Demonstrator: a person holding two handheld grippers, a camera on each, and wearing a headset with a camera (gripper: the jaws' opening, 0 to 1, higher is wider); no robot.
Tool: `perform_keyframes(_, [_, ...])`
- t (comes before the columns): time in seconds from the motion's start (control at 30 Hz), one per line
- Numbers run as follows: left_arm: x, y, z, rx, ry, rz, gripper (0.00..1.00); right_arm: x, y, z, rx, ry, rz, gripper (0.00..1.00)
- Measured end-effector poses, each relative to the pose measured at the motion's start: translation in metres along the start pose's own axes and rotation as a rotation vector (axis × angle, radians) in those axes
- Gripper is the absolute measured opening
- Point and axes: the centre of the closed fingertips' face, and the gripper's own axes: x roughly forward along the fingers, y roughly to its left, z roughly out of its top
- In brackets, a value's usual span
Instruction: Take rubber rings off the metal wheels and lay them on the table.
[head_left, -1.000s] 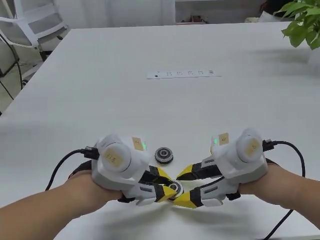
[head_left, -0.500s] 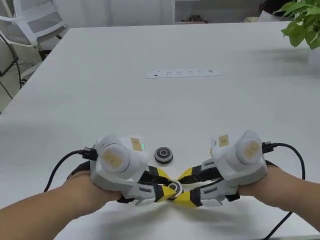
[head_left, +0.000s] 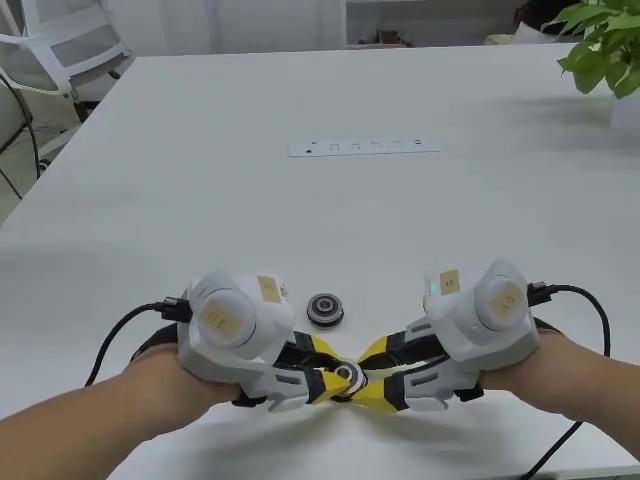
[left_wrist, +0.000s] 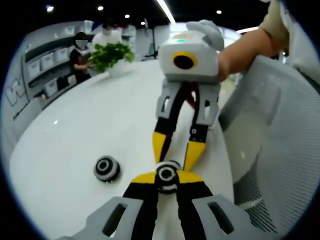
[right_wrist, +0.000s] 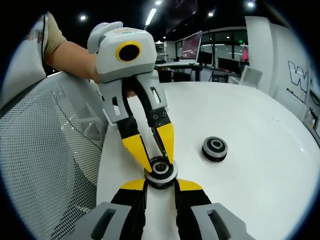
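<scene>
A metal wheel with a black rubber ring (head_left: 345, 377) is held just above the table's near edge, between both grippers. My left gripper (head_left: 326, 381) comes in from the left and clamps the wheel (left_wrist: 167, 175) between its yellow tips (left_wrist: 167, 180). My right gripper (head_left: 368, 386) meets it from the right, with its tips (right_wrist: 161, 183) closed on the same wheel (right_wrist: 161, 171). A second wheel with its ring (head_left: 324, 309) lies flat on the table just beyond them; it also appears as the wheel (left_wrist: 106, 168) and the wheel (right_wrist: 215, 148) in the gripper views.
A white power strip (head_left: 364, 148) lies at mid-table. A potted plant (head_left: 600, 45) stands at the far right corner. An office chair (head_left: 70, 45) sits past the far left edge. Black cables (head_left: 120, 335) trail from both grippers.
</scene>
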Motion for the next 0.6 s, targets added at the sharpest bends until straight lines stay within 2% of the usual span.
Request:
perform_keyframes(0.17, [-0.0001, 0.0001, 0.0001, -0.003, -0.003, 0.000, 0.13, -0.0006, 0.0000, -0.0001, 0.020, -0.003, 0.003, 0.19])
perform_keyframes(0.43, [-0.0001, 0.0005, -0.0001, -0.005, -0.006, 0.000, 0.13, 0.0035, -0.0009, 0.0058, 0.033, -0.022, 0.000, 0.28])
perform_keyframes(0.6, [-0.0001, 0.0002, 0.0001, -0.006, -0.007, 0.000, 0.13, 0.0064, 0.0008, 0.0047, 0.033, -0.011, 0.011, 0.24])
